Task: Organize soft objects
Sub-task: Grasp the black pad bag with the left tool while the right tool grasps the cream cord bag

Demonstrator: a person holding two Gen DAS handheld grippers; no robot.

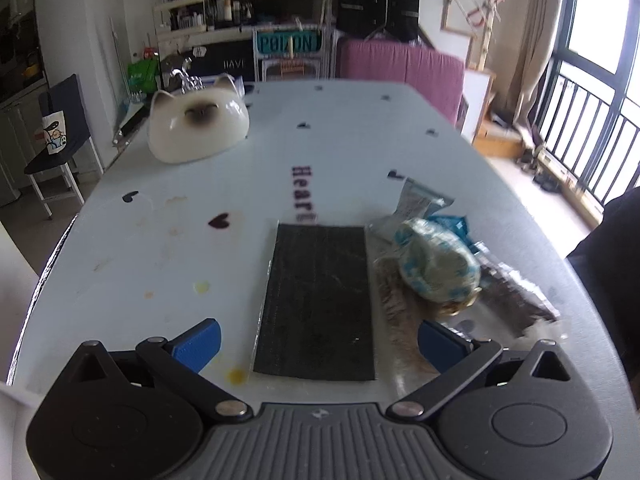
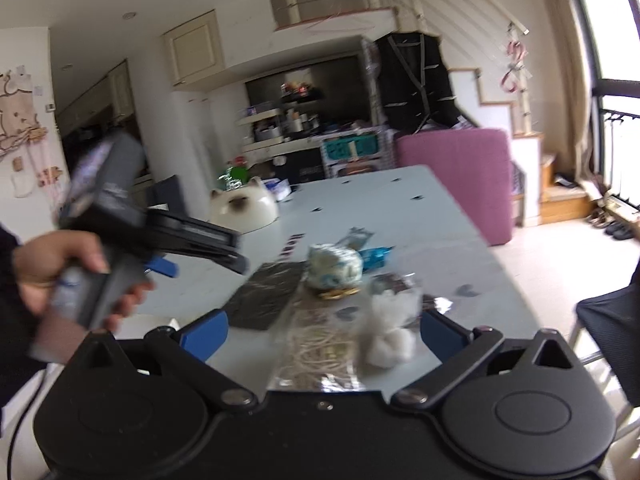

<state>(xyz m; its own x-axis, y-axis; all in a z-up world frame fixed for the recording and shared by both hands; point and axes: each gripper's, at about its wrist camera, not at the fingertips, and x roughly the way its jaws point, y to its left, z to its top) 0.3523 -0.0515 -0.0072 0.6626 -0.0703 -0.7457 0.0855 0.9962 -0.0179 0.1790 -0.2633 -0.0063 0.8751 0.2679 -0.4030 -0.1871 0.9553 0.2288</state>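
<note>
A flat black cloth pad (image 1: 318, 304) lies on the white table (image 1: 168, 240), framed by my open left gripper (image 1: 318, 342). Right of it sits a heap of soft items: a rolled blue-and-white bundle (image 1: 438, 266), clear bags of brownish fibre (image 1: 396, 320) and small wrappers. In the right wrist view the same bundle (image 2: 334, 266) and black pad (image 2: 264, 298) lie ahead, with a clear bag of pale strings (image 2: 320, 350) and white fluffy balls (image 2: 390, 344) between the fingers of my open right gripper (image 2: 324, 336). A hand holds the left gripper (image 2: 160, 266) at the left.
A white cat-shaped bowl (image 1: 198, 124) stands upside down at the table's far left. A dark chair (image 1: 60, 136) stands left of the table, a pink sofa (image 1: 404, 62) beyond it, another chair (image 2: 608, 328) at the right. Stains dot the tabletop.
</note>
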